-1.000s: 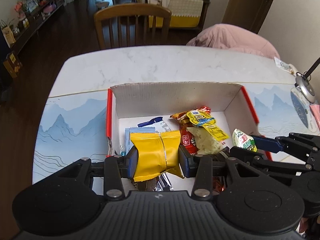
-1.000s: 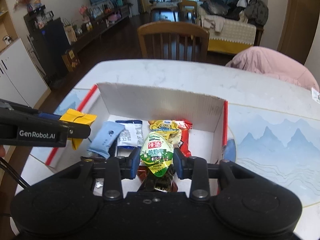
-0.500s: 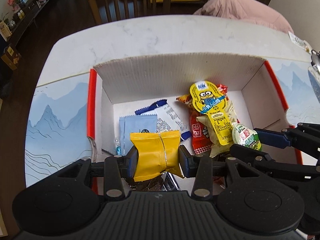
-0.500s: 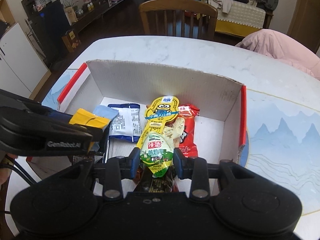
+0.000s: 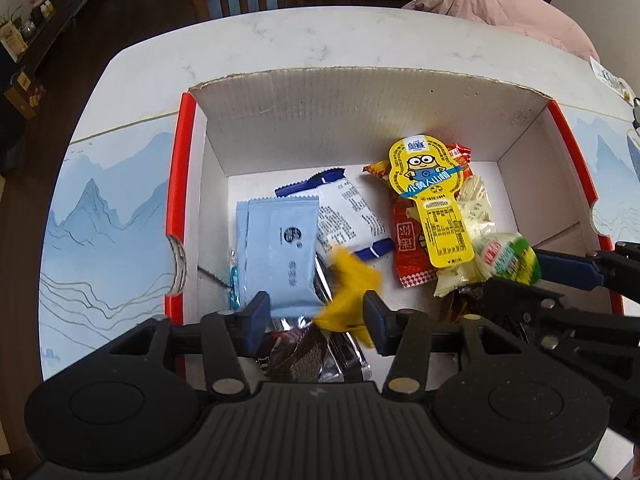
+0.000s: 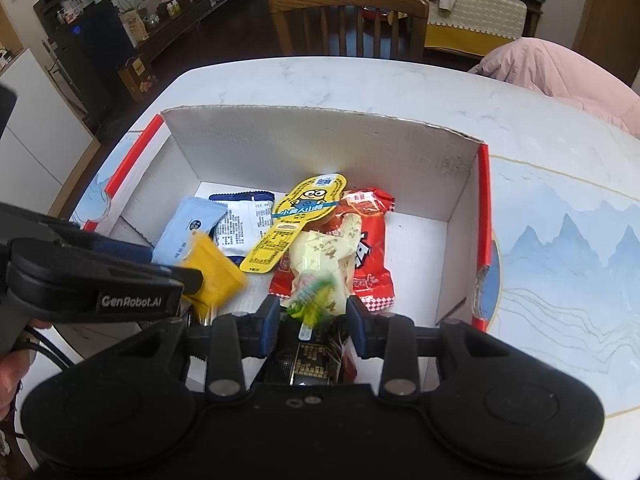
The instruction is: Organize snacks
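Note:
A red-edged cardboard box (image 5: 360, 100) on the table holds several snack packets: a light blue one (image 5: 280, 248), a white and blue one (image 5: 352, 216), a Minions snack (image 5: 432, 196) and a red packet (image 5: 408, 252). My left gripper (image 5: 316, 318) is open over the box; a blurred yellow packet (image 5: 352, 288) drops from between its fingers. My right gripper (image 6: 312, 326) is open too; a blurred green and white packet (image 6: 316, 296) falls from it. The box (image 6: 320, 140), the yellow packet (image 6: 214, 272) and the left gripper (image 6: 188, 276) also show in the right wrist view.
The box sits on a white marble table (image 5: 320, 40) with blue mountain-print mats (image 5: 112, 200) on both sides. A wooden chair (image 6: 348, 16) stands at the far edge. A pink cushion (image 6: 560, 68) lies at the far right.
Both grippers have opened and lowered toward the box. The yellow packet and the green and white packet have slipped out of their jaws and are falling into the box.

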{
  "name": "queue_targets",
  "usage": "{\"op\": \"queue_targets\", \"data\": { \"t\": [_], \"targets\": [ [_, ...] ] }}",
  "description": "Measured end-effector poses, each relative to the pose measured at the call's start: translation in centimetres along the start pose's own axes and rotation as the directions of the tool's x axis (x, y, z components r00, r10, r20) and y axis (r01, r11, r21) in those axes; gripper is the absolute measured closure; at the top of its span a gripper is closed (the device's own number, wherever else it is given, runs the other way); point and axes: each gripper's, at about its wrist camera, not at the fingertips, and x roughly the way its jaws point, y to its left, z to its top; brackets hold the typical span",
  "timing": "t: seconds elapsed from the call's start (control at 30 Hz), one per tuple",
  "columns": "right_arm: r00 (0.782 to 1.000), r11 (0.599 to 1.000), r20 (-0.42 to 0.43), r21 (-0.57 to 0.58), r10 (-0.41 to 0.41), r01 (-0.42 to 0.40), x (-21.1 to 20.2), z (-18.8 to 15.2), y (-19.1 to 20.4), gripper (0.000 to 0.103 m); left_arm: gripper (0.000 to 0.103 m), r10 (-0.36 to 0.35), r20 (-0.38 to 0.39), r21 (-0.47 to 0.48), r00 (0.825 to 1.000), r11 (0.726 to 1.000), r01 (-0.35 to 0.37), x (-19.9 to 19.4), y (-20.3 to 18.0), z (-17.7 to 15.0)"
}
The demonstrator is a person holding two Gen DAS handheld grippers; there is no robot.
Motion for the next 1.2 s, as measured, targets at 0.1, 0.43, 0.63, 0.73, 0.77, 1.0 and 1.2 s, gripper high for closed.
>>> {"op": "queue_targets", "data": {
  "t": [0.1, 0.43, 0.63, 0.73, 0.77, 1.0, 1.2],
  "targets": [
    [1.0, 1.0, 0.011, 0.007, -0.002, 0.002, -0.6, -0.3, 0.0, 0.068, 0.05, -0.005, 0.016, -0.005, 1.0, 1.0, 0.005, -0.8, 0.1, -0.4],
    [0.996, 1.0, 0.091, 0.01, 0.021, -0.022, -4.7, -1.5, 1.0, 0.067, 0.049, -0.047, 0.134, 0.001, 0.99, 0.999, 0.047, -5.2, 0.1, -2.6],
    [0.987, 0.999, 0.156, 0.0, 0.041, -0.042, -7.7, -2.6, 2.3, 0.066, 0.046, -0.076, 0.213, -0.006, 0.974, 0.997, 0.079, -8.5, 0.3, -4.3],
    [0.982, 0.999, 0.183, 0.004, 0.053, -0.054, -9.1, -3.3, 2.7, 0.066, 0.044, -0.086, 0.247, -0.002, 0.965, 0.996, 0.089, -10.0, 0.4, -5.1],
    [0.98, 0.998, 0.192, 0.007, 0.055, -0.057, -9.6, -3.5, 2.8, 0.066, 0.044, -0.085, 0.257, -0.001, 0.963, 0.996, 0.088, -10.5, 0.4, -5.5],
    [0.965, 0.998, 0.258, 0.005, 0.057, -0.06, -12.4, -5.5, 3.9, 0.064, 0.044, -0.093, 0.329, 0.019, 0.94, 0.996, 0.092, -13.7, 0.8, -8.6],
    [0.95, 0.998, 0.308, -0.006, 0.054, -0.055, -14.2, -7.2, 4.9, 0.058, 0.044, -0.116, 0.384, 0.032, 0.916, 0.993, 0.112, -16.1, 1.1, -10.9]
  ]
}}
